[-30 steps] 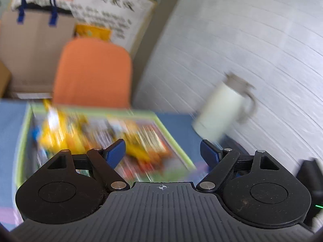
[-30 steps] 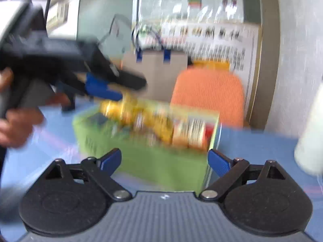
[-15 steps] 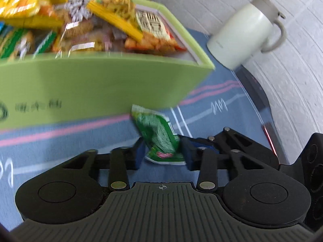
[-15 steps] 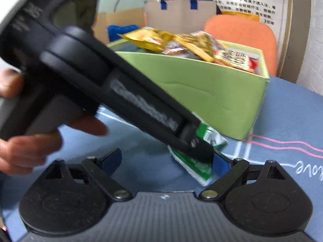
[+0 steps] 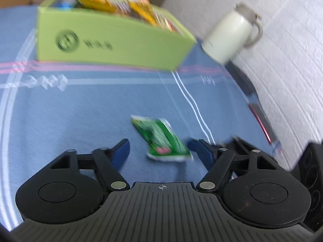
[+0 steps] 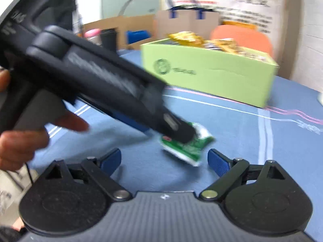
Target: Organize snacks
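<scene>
A green snack packet (image 5: pixel 161 139) lies flat on the blue tablecloth (image 5: pixel 80 111), in front of the green box (image 5: pixel 113 40) full of snack bags. My left gripper (image 5: pixel 157 147) hovers over the packet with its jaws opening; the packet sits between the blue pads without being pressed. In the right wrist view the left gripper (image 6: pixel 181 133) reaches in from the upper left, held by a hand (image 6: pixel 20 141), its tip over the same packet (image 6: pixel 191 147). My right gripper (image 6: pixel 164 157) stands open just short of the packet, with nothing in it. The box (image 6: pixel 212 76) stands further back.
A white jug (image 5: pixel 230 34) stands to the right of the box near the white brick wall. Behind the table are an orange chair (image 6: pixel 242 36), a brown paper bag (image 6: pixel 187 20) and cardboard boxes. A black device (image 5: pixel 310 173) sits at the right table edge.
Half a second ago the left gripper was shut on the green packet close to the box. Now its jaws stand apart, the packet lies on the cloth, and both grippers are further from the box.
</scene>
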### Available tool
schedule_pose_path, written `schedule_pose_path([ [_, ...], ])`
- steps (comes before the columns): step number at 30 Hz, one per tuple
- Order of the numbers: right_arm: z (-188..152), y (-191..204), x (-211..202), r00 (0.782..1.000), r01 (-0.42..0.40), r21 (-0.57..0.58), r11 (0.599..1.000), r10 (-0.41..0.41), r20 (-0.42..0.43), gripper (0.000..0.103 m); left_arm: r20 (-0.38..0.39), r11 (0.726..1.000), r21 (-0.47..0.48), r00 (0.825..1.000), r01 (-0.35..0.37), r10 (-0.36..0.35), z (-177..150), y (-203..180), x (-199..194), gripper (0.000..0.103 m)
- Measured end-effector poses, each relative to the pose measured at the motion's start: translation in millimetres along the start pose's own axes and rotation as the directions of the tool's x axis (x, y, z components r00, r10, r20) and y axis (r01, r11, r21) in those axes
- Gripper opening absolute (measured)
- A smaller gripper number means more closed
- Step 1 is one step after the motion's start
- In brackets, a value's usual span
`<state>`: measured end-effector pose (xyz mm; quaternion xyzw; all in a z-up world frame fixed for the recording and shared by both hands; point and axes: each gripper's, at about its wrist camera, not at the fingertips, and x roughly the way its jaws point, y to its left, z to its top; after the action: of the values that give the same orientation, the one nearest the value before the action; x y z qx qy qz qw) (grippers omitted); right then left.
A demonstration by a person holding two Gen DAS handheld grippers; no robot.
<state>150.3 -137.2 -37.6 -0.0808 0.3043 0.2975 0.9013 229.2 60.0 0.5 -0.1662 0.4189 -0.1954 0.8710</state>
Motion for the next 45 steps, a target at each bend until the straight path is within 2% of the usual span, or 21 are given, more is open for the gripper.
schedule_pose_path([
  [2,2,-2,1,1.000,0.013,0.039,0.999,-0.013,0.010,0.093,0.005,0.999,-0.039,1.000,0.006,-0.006,8,8,-2,0.060],
  [5,7,1,10,1.000,0.019,0.038,0.999,-0.020,0.017,0.092,-0.043,0.996,-0.071,0.998,0.047,-0.051,18,14,14,0.055],
  [6,7,1,14,1.000,0.019,0.034,0.999,-0.019,0.005,0.087,-0.059,0.996,-0.067,0.996,0.056,-0.060,19,13,21,0.054],
  [7,7,1,21,1.000,0.018,0.030,0.999,-0.017,-0.010,0.073,-0.075,0.997,-0.059,0.995,0.059,-0.064,18,12,27,0.051],
  [8,6,2,23,1.000,0.020,0.013,1.000,-0.020,0.002,0.073,-0.075,0.997,-0.049,0.995,0.061,-0.064,18,10,33,0.045],
  [9,10,5,23,0.999,0.037,0.001,0.999,-0.037,0.003,0.062,-0.071,0.998,-0.027,0.996,0.055,-0.057,16,8,34,0.036],
  [10,12,3,22,0.999,0.031,0.005,1.000,-0.031,-0.007,0.057,-0.068,0.999,-0.010,0.996,0.050,-0.051,14,8,35,0.009],
  [13,21,-10,13,1.000,-0.014,0.042,0.999,0.014,0.016,0.051,-0.055,0.994,-0.056,0.993,0.097,-0.100,18,14,31,0.007],
  [16,47,-15,15,0.998,0.018,-0.010,1.000,-0.018,0.066,0.051,0.000,0.991,-0.062,0.993,0.121,-0.121,38,11,24,0.007],
  [20,97,-32,25,0.988,0.043,-0.066,0.997,-0.033,0.149,0.053,0.095,0.993,-0.015,0.989,0.116,-0.114,89,0,16,0.008],
  [24,154,-53,63,0.984,0.063,-0.125,0.990,-0.041,0.175,0.057,0.175,0.996,0.014,0.981,0.087,-0.088,150,0,18,0.008],
  [28,200,-73,118,0.990,0.043,-0.147,0.988,-0.023,0.137,0.058,0.212,1.000,0.000,0.977,0.010,-0.010,204,15,40,0.010],
  [31,214,-82,155,0.998,0.014,-0.167,0.986,-0.002,0.070,0.059,0.192,0.999,-0.030,0.980,-0.038,0.043,231,36,67,0.012],
  [33,211,-90,173,0.998,-0.029,-0.139,0.990,0.035,0.045,0.065,0.169,0.997,-0.034,0.983,-0.068,0.073,236,50,85,0.015],
  [36,212,-97,177,0.995,-0.083,-0.085,0.993,0.087,0.046,0.070,0.196,0.995,-0.024,0.976,-0.095,0.098,231,62,95,0.016],
  [37,212,-97,176,0.994,-0.090,-0.081,0.993,0.095,0.050,0.074,0.207,0.995,-0.007,0.973,-0.099,0.098,229,62,95,0.020],
  [38,212,-97,174,0.994,-0.085,-0.077,0.993,0.090,0.055,0.076,0.216,0.995,0.006,0.971,-0.104,0.100,228,61,95,0.034],
  [39,212,-97,171,0.995,-0.064,-0.081,0.995,0.070,0.065,0.081,0.222,0.995,0.018,0.970,-0.101,0.095,227,59,93,0.043],
  [40,212,-97,166,0.995,-0.034,-0.087,0.996,0.041,0.086,0.092,0.236,0.995,0.021,0.968,-0.097,0.089,226,57,90,0.057],
  [41,210,-96,157,0.993,0.007,-0.084,0.996,0.003,0.118,0.097,0.259,0.995,0.016,0.962,-0.098,0.090,224,55,83,0.067],
  [45,194,-101,111,0.978,-0.019,-0.015,1.000,0.022,0.208,0.097,0.370,0.994,0.034,0.926,-0.101,0.081,206,42,40,0.077],
])
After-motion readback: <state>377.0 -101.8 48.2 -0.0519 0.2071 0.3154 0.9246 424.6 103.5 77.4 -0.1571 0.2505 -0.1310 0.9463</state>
